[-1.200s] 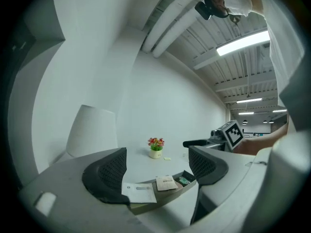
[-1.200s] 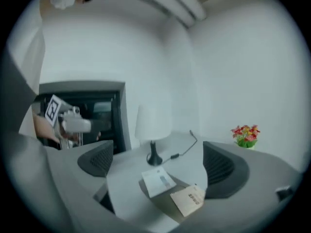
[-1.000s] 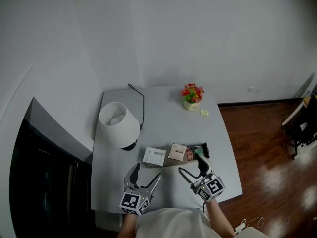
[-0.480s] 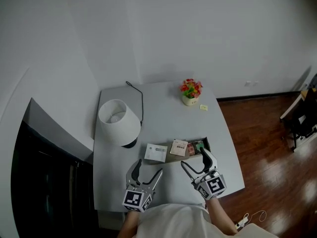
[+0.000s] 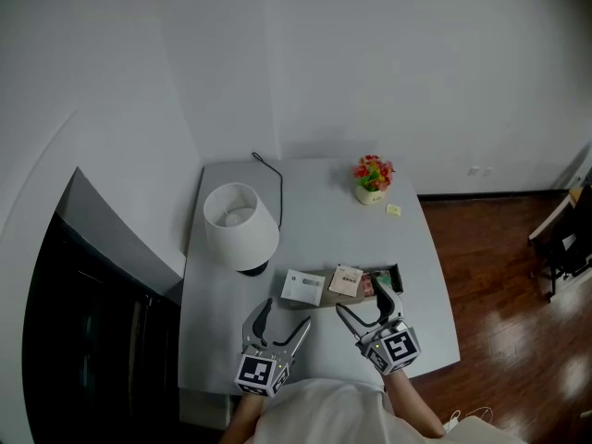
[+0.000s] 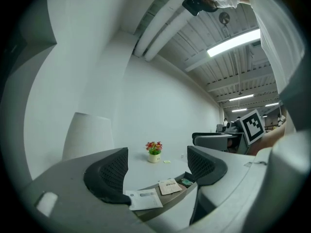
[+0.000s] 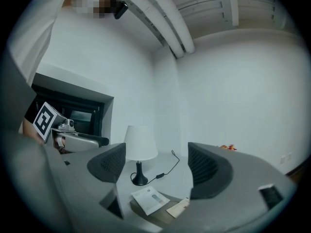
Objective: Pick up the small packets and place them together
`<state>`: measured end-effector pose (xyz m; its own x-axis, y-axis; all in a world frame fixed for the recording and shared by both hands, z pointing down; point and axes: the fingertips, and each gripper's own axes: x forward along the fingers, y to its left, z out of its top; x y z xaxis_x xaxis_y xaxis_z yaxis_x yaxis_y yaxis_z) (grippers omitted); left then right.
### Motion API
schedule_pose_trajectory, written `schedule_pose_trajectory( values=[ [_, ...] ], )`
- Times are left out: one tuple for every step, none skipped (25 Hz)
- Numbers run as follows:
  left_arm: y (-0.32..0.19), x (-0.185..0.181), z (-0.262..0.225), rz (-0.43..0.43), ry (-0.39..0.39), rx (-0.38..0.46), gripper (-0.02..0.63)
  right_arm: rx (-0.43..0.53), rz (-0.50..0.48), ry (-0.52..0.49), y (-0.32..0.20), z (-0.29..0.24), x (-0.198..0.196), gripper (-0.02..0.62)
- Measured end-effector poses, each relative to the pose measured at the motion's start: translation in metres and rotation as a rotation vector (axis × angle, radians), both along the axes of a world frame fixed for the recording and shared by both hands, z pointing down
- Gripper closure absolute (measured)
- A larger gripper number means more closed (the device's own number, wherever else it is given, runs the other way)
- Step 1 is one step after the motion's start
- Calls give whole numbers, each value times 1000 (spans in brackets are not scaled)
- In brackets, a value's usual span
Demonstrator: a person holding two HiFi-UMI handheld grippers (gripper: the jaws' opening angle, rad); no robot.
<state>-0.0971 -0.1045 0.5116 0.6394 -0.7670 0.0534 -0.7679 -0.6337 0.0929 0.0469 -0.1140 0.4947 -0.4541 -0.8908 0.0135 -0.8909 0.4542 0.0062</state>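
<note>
Three small packets lie in a row on a flat brown strip (image 5: 329, 299) near the table's front: a white packet (image 5: 303, 288) (image 6: 144, 199) (image 7: 150, 199), a beige packet (image 5: 346, 281) (image 6: 170, 186) (image 7: 179, 208) and a red-green packet (image 5: 370, 284) (image 6: 186, 181). My left gripper (image 5: 277, 322) (image 6: 155, 171) hovers just in front of the white packet, open, with nothing between its jaws. My right gripper (image 5: 365, 305) (image 7: 156, 166) stands open and empty in front of the beige and red-green packets, one finger close to the strip's right end.
A white-shaded lamp (image 5: 240, 229) (image 7: 140, 147) stands at the left, its black cable (image 5: 270, 169) running to the back. A small flower pot (image 5: 372, 178) (image 6: 154, 151) and a yellow scrap (image 5: 395, 210) sit at the back right. Wooden floor (image 5: 518, 276) lies beyond the table's right edge.
The head view has shifted a little, so everything sits further right in the picture. Both grippers stay open near the front edge. The packets have not moved.
</note>
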Motion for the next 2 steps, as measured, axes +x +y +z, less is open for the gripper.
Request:
schedule_pose_trajectory(
  values=[
    [0,-3,0,-4,-1,-2,241,-3,-5,1,0,1,-4,181],
    [1,-5,0,-7,-2,-4,241,-6,-10,2,0,1,-8,181]
  ],
)
